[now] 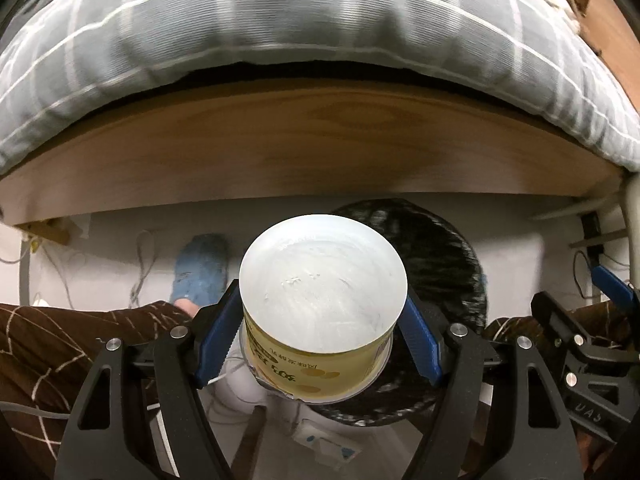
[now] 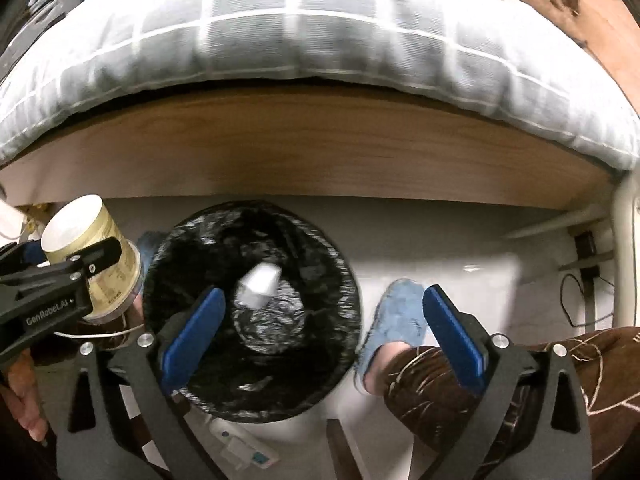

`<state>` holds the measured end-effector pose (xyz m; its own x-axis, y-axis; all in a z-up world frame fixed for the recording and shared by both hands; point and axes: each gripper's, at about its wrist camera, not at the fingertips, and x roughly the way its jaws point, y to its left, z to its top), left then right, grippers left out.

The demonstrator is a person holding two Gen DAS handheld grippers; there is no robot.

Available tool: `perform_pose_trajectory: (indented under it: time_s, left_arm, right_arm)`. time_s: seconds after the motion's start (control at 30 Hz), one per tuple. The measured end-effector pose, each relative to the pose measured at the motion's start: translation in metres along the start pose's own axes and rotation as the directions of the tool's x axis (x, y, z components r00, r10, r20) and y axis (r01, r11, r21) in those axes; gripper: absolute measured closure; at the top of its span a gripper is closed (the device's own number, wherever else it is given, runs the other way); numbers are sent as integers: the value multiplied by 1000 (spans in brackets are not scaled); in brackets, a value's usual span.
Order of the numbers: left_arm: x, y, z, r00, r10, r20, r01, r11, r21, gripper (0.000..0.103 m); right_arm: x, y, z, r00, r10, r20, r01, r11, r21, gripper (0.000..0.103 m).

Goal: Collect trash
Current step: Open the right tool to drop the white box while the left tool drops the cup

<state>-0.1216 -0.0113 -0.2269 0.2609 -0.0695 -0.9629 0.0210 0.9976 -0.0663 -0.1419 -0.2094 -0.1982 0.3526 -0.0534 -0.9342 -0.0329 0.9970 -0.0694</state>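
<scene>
Black-lined bin (image 2: 256, 304) sits below wooden desk edge (image 2: 312, 152), beside slipper (image 2: 396, 312).

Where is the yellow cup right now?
The yellow cup is held upside down in the left tongs; in the right wrist view it sits at the left edge, beside the black-lined bin and below the desk edge.

A home bedroom: plaid pillow (image 2: 312, 28) on wooden ledge (image 2: 304, 148); slippered foot (image 2: 396, 320).
</scene>
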Motion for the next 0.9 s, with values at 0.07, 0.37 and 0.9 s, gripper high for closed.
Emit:
perform_pose_trajectory:
  time_s: [0.07, 0.37, 0.9]
  left_arm:
    - [1, -8, 1, 1000, -2, 1, 2, 1000, 20, 31]
    - [11, -47, -1, 1000, -8, -17, 9, 995, 101, 30]
    - [2, -65, -2, 999, 26, 32, -30, 985, 168, 6]
  right_arm:
    - [-1, -10, -2, 1000, -7, 3, 7, 1000, 19, 8]
    - [-2, -40, -11, 999, -51, 16, 50, 997, 59, 8]
    - [-2, -49, -6, 999, -31, 39, 27, 994, 103, 8]
